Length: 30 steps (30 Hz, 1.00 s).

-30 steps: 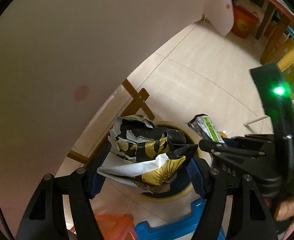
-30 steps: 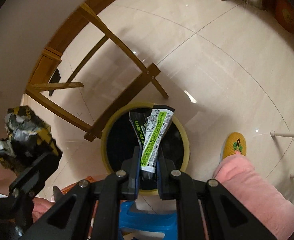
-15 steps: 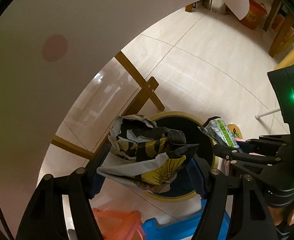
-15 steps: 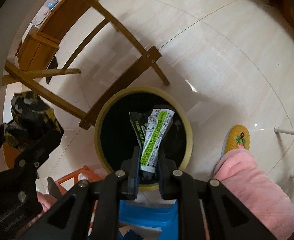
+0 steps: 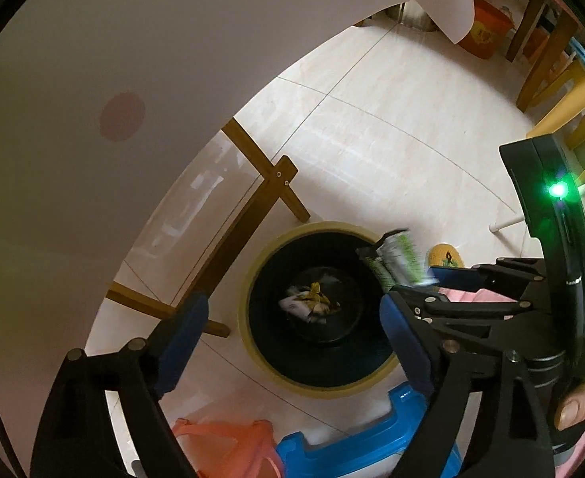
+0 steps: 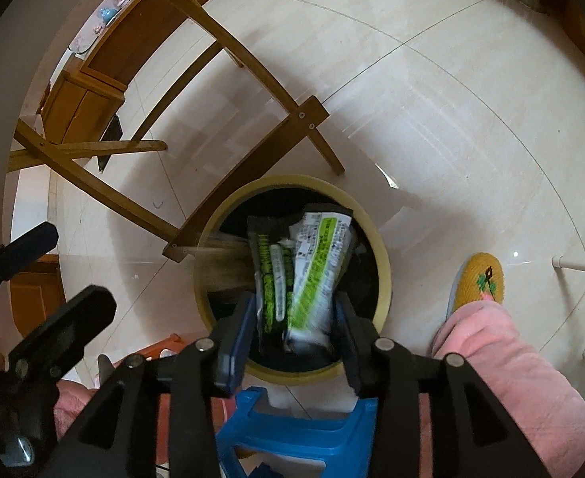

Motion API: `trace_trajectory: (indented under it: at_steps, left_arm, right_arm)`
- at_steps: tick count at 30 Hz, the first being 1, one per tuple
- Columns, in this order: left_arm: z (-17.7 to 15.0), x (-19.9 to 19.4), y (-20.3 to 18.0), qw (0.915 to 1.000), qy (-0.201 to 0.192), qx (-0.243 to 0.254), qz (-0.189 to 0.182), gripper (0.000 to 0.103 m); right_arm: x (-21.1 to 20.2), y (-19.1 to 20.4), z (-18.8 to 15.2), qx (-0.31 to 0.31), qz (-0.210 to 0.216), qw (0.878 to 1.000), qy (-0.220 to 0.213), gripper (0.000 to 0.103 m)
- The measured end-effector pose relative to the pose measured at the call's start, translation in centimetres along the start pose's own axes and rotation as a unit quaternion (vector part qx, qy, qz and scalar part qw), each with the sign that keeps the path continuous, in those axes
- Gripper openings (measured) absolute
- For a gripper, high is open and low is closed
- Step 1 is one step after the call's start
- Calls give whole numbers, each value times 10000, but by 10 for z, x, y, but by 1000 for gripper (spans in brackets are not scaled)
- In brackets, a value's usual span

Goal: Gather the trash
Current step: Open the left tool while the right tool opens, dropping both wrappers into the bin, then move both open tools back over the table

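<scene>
Both grippers hang over the bin [image 5: 320, 302] to drop trash — left gripper [image 5: 292, 338] apart and empty, its jaws just opened, crumpled paper [image 5: 310, 304] lying inside; right gripper [image 6: 292, 330] just opening, wrapper [image 6: 304, 267] loose between its jaws.

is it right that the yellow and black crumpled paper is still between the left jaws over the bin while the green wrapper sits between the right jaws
Not quite. The left wrist view shows the crumpled paper lying at the bottom of the bin, and the left gripper open with nothing in it. The rest holds: the green wrapper is between the right gripper jaws, which have just been opening.
</scene>
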<state>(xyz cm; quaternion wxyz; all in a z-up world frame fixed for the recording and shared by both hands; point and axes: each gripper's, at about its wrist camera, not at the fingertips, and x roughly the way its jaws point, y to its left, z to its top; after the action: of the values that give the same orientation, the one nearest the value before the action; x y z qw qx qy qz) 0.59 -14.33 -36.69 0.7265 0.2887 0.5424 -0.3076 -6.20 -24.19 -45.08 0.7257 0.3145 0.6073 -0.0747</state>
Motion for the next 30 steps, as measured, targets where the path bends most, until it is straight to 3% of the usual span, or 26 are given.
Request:
trace_trajectory:
  at_steps: [4, 22, 30]
  left_arm:
    - [0, -2, -2, 10000, 2, 29, 48, 89]
    - [-7, -50, -19, 9991, -172, 389, 87, 89]
    - [-9, -117, -24, 9973, -528, 513, 56, 89]
  right_arm:
    - [1, 1, -1, -17, -29, 10000, 3, 61]
    - [0, 13, -4, -301, 266, 9992, 7, 61]
    - [-21, 18, -6, -349, 433, 9983, -175, 61]
